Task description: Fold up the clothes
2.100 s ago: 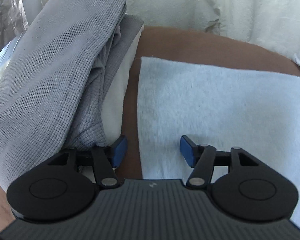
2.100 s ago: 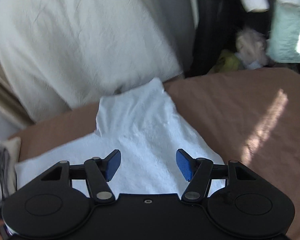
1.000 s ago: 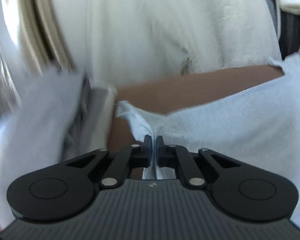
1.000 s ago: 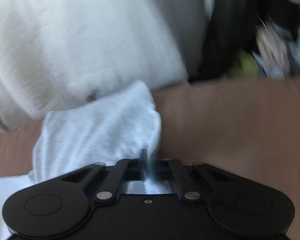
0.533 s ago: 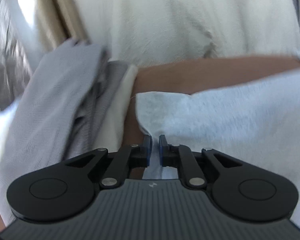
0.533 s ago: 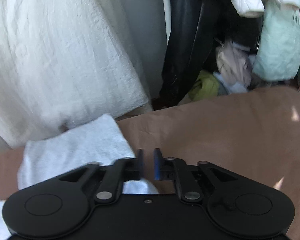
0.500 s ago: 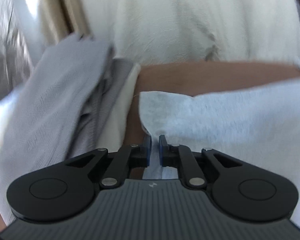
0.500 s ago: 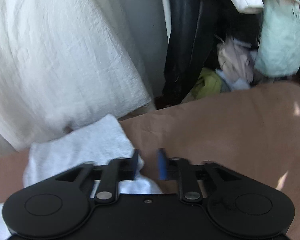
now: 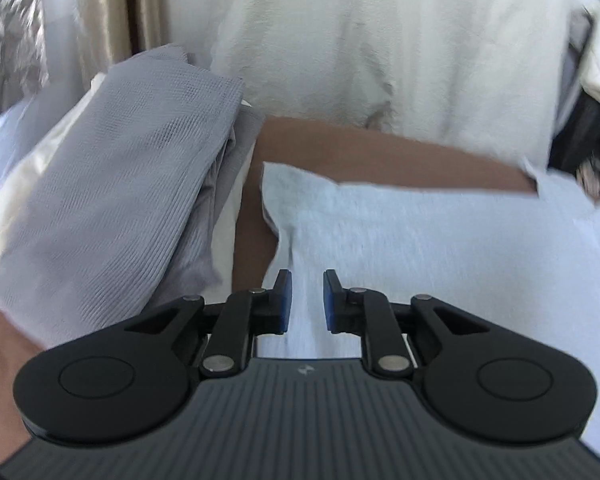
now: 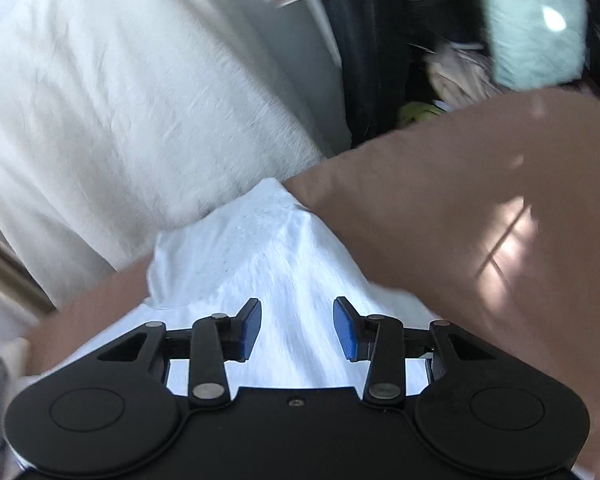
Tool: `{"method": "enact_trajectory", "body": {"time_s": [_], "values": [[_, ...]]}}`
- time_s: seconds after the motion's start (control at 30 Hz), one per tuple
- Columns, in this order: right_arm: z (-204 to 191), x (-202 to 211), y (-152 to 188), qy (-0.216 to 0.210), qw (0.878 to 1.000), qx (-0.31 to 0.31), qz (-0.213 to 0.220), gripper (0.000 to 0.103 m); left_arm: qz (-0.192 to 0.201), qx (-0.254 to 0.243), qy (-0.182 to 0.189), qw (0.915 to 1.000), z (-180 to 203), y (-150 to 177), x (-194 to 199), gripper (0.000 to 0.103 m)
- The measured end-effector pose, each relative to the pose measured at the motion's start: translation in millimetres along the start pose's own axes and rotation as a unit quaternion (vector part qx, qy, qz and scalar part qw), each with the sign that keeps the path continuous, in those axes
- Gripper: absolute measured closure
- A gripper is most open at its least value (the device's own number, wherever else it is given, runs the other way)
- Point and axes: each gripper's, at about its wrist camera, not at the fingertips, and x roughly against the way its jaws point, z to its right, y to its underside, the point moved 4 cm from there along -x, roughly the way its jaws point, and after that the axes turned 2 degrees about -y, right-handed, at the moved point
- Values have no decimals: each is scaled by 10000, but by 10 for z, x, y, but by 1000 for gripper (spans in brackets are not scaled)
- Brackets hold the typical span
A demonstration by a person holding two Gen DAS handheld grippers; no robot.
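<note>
While the left gripper [image 9: 304, 298] hovers over the white towel [image 9: 440, 240] with its blue pads a little apart and nothing between them, the right gripper [image 10: 297, 328] spreads wider above the same towel [image 10: 260, 248]. That towel lies across the brown surface [image 10: 460, 208], reaching toward its far edge, and a folded grey garment [image 9: 112, 200] sits along the left edge, just beside it.

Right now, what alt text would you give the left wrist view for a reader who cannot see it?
The left gripper hovers with its jaws open over a white towel lying on a brown surface. A pile of folded grey waffle-knit clothing sits to the towel's left, with cream fabric hanging behind.
</note>
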Motion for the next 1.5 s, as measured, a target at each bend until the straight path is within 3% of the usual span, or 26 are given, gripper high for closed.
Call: {"method": "enact_trajectory", "body": {"time_s": [0.07,0.13,0.2,0.3,0.4,0.43,0.57,0.63,0.7,0.77,0.83,0.93,1.07,1.2,1.33,1.47,1.5], "values": [[228,142,100,57,9965,-834,9,56,-109,-334,-9,9994,62,199,139,81],[386,253,232,-28,9913,-1316,-51,56,-273,-523,154,9981,104,487,260,66],[475,384,371,-67,9888,-1487,-115,56,-657,-720,240,9949,143,839,320,65],[531,606,559,-31,9911,-1311,-235,56,-1163,-1354,137,9838,214,1345,409,64],[568,818,754,187,9959,-764,-453,56,-815,-2420,-543,9653,236,1539,600,37],[584,887,831,286,9967,-538,-528,56,-716,-2494,-659,9635,214,1540,669,37],[636,1131,1143,237,9967,63,-779,56,-576,-1856,-163,9808,143,1409,924,40],[681,1255,1294,55,9951,119,-977,56,-272,-1841,311,9820,215,1369,1083,43],[713,1421,1452,-99,9930,182,-1163,56,-124,-1855,988,9776,324,1385,1218,44],[735,1638,1623,-198,9917,340,-1223,55,-276,-2006,1700,9644,490,1459,1273,44],[838,1890,1842,-221,9916,401,-1210,50,-633,-2416,2226,9424,672,1627,1282,44],[1059,2251,2183,-170,9918,391,-1202,47,-1106,-3175,2610,9049,897,1909,1291,43],[1499,2563,2509,132,9908,54,-1343,47,-1478,-3615,2862,8750,1023,2142,1314,38],[1619,2760,2668,-148,9889,-4,-1477,47,-1588,-4071,2524,8633,1113,2299,1312,33],[1651,2700,2819,-41,9855,129,-1690,42,-1614,-4332,2419,8531,1128,2333,1253,22],[1815,2494,2942,117,9870,-338,-1569,40,-1519,-4371,2255,8574,1146,2328,1235,20],[1839,2452,2952,131,9872,-487,-1515,37,-1475,-4310,2210,8624,1139,2306,1223,33]]}}
